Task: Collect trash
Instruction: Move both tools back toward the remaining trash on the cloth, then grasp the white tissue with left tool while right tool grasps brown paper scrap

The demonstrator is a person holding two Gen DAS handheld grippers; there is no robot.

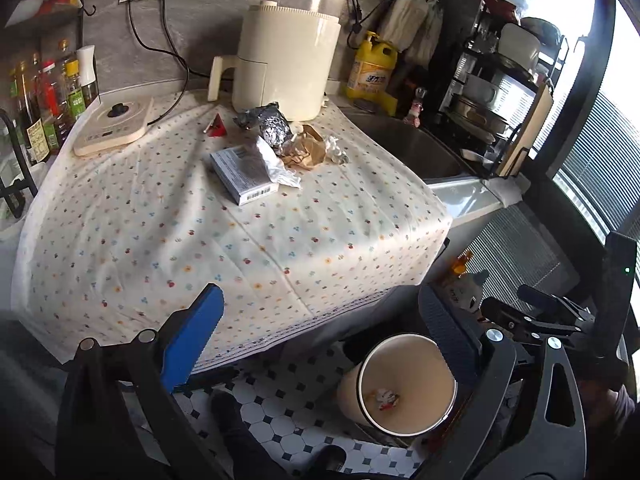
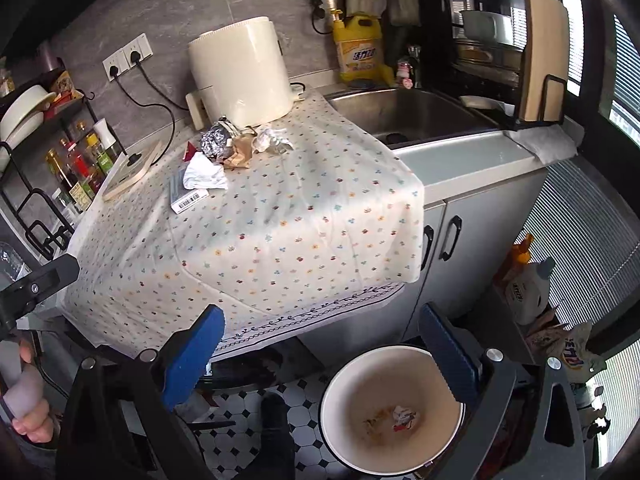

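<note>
Both the left gripper (image 1: 320, 340) and right gripper (image 2: 320, 344) are hanging with jaws wide and empty above the floor bin (image 2: 392, 412), while box (image 1: 244, 174), foil ball (image 1: 274, 130) and brown paper (image 1: 306, 148) are lying on the bench, risking loose scraps scattering if pinched carelessly.

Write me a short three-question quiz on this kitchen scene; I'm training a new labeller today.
1. True or false: the bin on the floor already has scraps in it.
2. Which lies on the cloth? A) foil ball B) banana peel C) glass jar
3. Fill in: the flat box lies partly under a crumpled white ____.

Key: 1 true; 2 A; 3 wrapper.
</note>
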